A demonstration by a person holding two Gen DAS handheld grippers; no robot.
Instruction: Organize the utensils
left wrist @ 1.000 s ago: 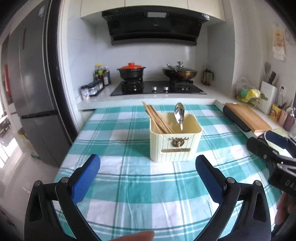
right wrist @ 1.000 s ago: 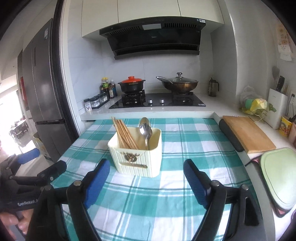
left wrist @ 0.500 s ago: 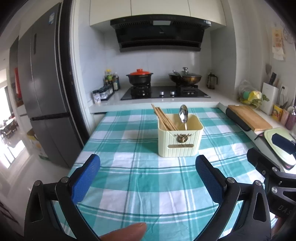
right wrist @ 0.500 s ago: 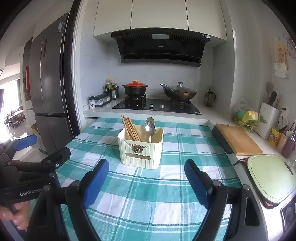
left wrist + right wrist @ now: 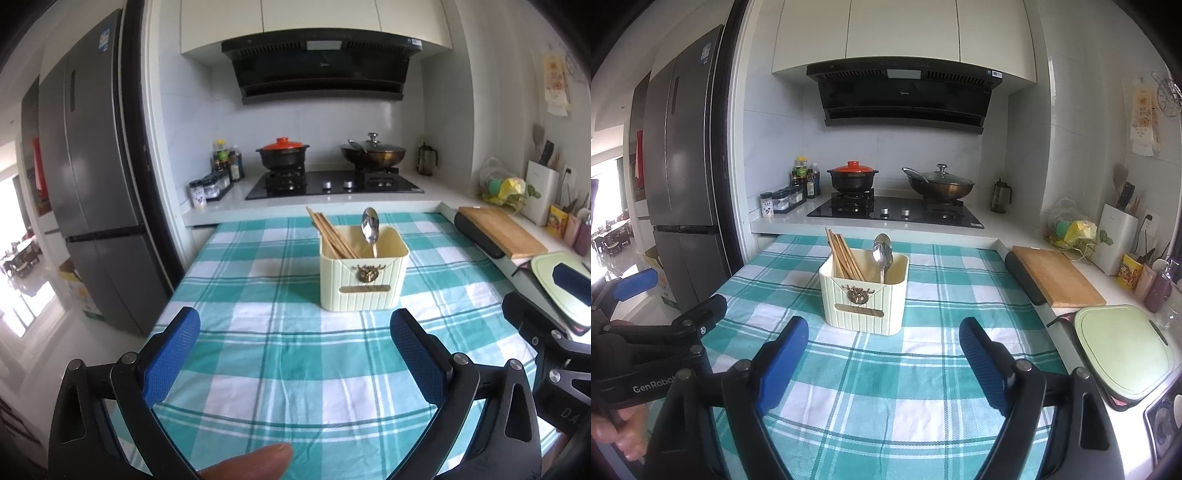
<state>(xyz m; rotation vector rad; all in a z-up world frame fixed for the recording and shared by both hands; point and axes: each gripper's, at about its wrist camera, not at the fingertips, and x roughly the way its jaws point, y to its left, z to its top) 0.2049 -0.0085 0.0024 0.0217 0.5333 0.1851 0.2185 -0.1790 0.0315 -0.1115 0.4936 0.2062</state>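
Observation:
A cream utensil holder (image 5: 364,275) stands on the teal checked tablecloth (image 5: 280,354). It holds several wooden chopsticks (image 5: 330,234) on its left side and a metal spoon (image 5: 370,227) upright on its right. It also shows in the right wrist view (image 5: 864,291), with the chopsticks (image 5: 844,254) and the spoon (image 5: 882,251). My left gripper (image 5: 295,350) is open and empty, held back from the holder. My right gripper (image 5: 882,356) is open and empty, also short of the holder. Each gripper shows at the other view's edge.
Behind the table is a counter with a hob (image 5: 332,182), a black pot with a red lid (image 5: 282,153) and a lidded wok (image 5: 373,153). A wooden board (image 5: 1056,275) and a green tray (image 5: 1123,347) lie to the right. A fridge (image 5: 92,192) stands on the left.
Both grippers have drawn back and up from the holder, which looks smaller and farther now. Both stayed open and empty.

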